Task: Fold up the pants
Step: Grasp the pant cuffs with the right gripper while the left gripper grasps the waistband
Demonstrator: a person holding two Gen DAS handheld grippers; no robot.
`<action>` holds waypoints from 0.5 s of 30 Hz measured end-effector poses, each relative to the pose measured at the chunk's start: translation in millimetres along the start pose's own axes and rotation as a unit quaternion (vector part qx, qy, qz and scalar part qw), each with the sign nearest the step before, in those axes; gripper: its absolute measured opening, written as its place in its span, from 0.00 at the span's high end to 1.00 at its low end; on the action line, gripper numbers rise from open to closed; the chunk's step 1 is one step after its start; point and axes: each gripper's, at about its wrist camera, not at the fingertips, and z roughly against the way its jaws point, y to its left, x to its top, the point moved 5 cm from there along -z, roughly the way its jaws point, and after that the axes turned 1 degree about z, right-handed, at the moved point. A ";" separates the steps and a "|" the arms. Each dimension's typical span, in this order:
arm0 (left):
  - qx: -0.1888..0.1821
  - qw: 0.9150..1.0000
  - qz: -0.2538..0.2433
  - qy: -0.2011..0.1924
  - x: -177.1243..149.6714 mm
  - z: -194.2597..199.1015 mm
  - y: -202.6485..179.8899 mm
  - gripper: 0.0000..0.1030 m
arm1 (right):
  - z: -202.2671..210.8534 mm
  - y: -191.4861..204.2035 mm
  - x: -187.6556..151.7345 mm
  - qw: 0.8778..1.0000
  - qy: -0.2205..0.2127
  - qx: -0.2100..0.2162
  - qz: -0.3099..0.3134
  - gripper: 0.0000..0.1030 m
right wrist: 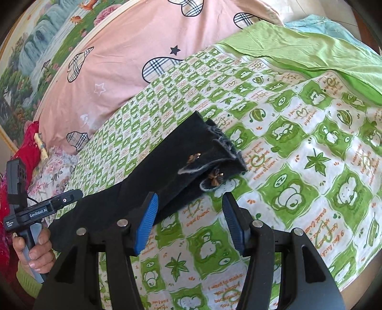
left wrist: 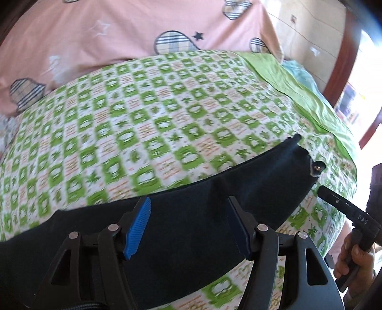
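Note:
Dark navy pants lie stretched across the green-checked bedsheet near its front edge. My left gripper is open, its blue fingers spread over the middle of the pants, holding nothing. In the right wrist view the pants end in frayed leg hems with small gold bow ornaments. My right gripper is open just in front of that hem end, above the sheet, empty. The right gripper also shows in the left wrist view, by the hem end of the pants.
A pink quilt with plaid hearts is piled at the back of the bed. A plain green cloth and a light blue cloth lie at the far right. The bed edge drops off at the right, by a wooden door frame.

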 end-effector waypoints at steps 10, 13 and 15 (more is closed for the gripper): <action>-0.038 0.994 -0.093 0.031 33.1 -48.8 -64.1 0.37 | -11.1 -5.5 4.7 1.000 -0.001 0.012 -0.019 0.44; -0.048 0.991 -0.119 0.036 41.9 -62.8 -83.8 0.37 | -12.7 -4.4 5.3 1.000 -0.002 0.007 -0.012 0.44; -0.063 0.988 -0.135 0.046 46.2 -73.3 -98.0 0.37 | -13.8 -5.6 6.7 1.000 -0.004 0.011 -0.017 0.44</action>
